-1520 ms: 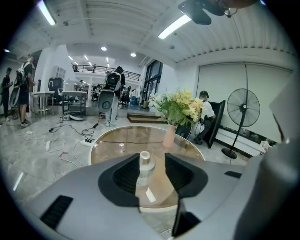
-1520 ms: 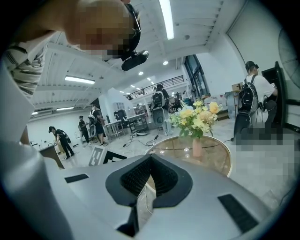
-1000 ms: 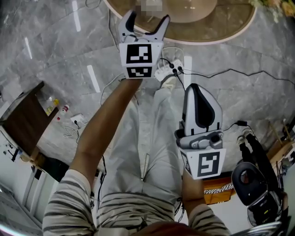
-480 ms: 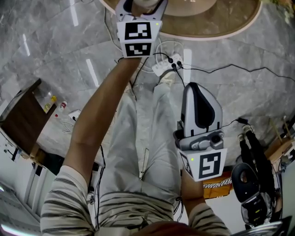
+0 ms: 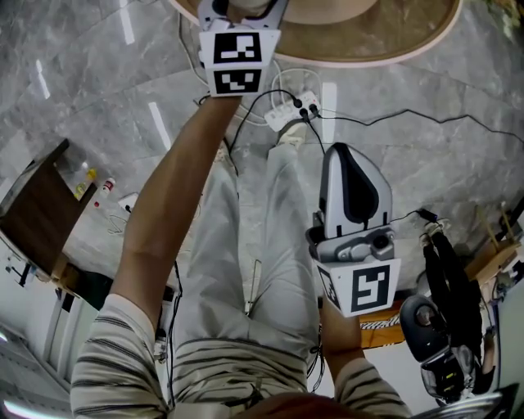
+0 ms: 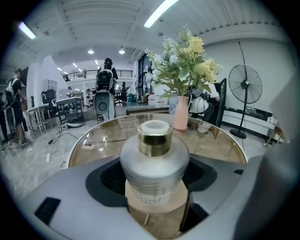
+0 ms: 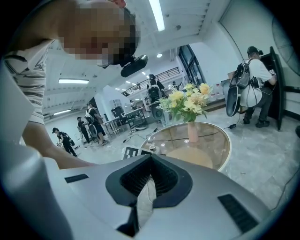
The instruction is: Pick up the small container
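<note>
The small container [image 6: 153, 164] is a frosted white jar with a gold neck and white cap. It stands upright on a round wooden disc [image 6: 154, 208] on the glass table [image 6: 220, 145]. My left gripper [image 6: 154, 176] reaches out at arm's length over the table edge, and its jaws are closing with the jar between the dark pads [image 6: 110, 176]; a firm press does not show. In the head view the left gripper [image 5: 243, 6] is cut off by the top edge. My right gripper [image 5: 348, 155] hangs over the person's lap, jaws together, nothing held.
A pink vase of yellow flowers [image 6: 181, 112] stands farther back on the table. A power strip with cables [image 5: 286, 110] lies on the marble floor near the table rim [image 5: 393, 45]. A dark wooden stand [image 5: 41, 213] is left, black gear [image 5: 446, 327] right. A standing fan [image 6: 247, 91] and people are behind.
My left gripper has moved forward over the table edge, so its jaws now leave the head view's top. The right gripper has hardly moved.
</note>
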Tool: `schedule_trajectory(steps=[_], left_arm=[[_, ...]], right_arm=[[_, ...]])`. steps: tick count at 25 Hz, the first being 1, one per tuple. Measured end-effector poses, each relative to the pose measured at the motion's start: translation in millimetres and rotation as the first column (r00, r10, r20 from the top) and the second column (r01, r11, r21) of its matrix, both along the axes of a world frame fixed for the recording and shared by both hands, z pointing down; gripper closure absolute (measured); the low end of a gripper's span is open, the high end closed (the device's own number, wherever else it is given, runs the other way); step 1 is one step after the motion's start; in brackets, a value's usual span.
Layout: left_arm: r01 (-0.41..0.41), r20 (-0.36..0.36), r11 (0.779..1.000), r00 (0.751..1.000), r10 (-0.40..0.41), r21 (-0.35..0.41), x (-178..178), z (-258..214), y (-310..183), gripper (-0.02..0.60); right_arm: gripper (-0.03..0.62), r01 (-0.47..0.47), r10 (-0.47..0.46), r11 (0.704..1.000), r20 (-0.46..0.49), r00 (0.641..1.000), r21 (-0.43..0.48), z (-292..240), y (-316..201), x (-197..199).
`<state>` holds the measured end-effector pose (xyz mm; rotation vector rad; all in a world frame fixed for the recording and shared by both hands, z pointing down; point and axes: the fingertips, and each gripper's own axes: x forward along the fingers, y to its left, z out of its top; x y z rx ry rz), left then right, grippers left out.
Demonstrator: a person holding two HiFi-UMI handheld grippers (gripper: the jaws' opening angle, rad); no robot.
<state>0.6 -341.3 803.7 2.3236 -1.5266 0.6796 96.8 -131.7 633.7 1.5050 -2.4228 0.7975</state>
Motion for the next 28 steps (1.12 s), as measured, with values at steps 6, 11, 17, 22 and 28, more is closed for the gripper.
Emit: schedule_trajectory(steps=[6, 11, 17, 22, 28], left_arm=[[-0.064, 0.005, 0.997, 0.998, 0.064, 0.034, 10, -20, 0, 0.255], [-0.032, -0.044, 0.999, 0.999, 0.032, -0.015, 4, -41, 5, 0.255], [-0.007, -0.074, 1.000, 0.997, 0.007, -0.008, -6, -84, 21, 0.255], [-0.026, -0.073, 0.999, 0.997, 0.027, 0.018, -8, -135, 36, 0.255], [-0.031, -0.091, 0.998, 0.995, 0.036, 0.058, -10, -208, 60, 0.255]], right_arm=[[0.586, -0.004, 0.004, 1.000, 0.005, 1.000, 0.010, -2, 0, 3], [0.586, -0.020, 0.020, 0.999, 0.001, 1.000, 0.026, -16, -1, 5], [0.586, -0.024, 0.023, 0.997, 0.007, 1.000, 0.071, -49, 1, 5], [0.585, -0.042, 0.041, 0.995, 0.005, 0.999, 0.095, -81, 5, 4], [0.585, -0.052, 0.058, 0.990, -0.045, 0.997, 0.131, -124, 16, 2]])
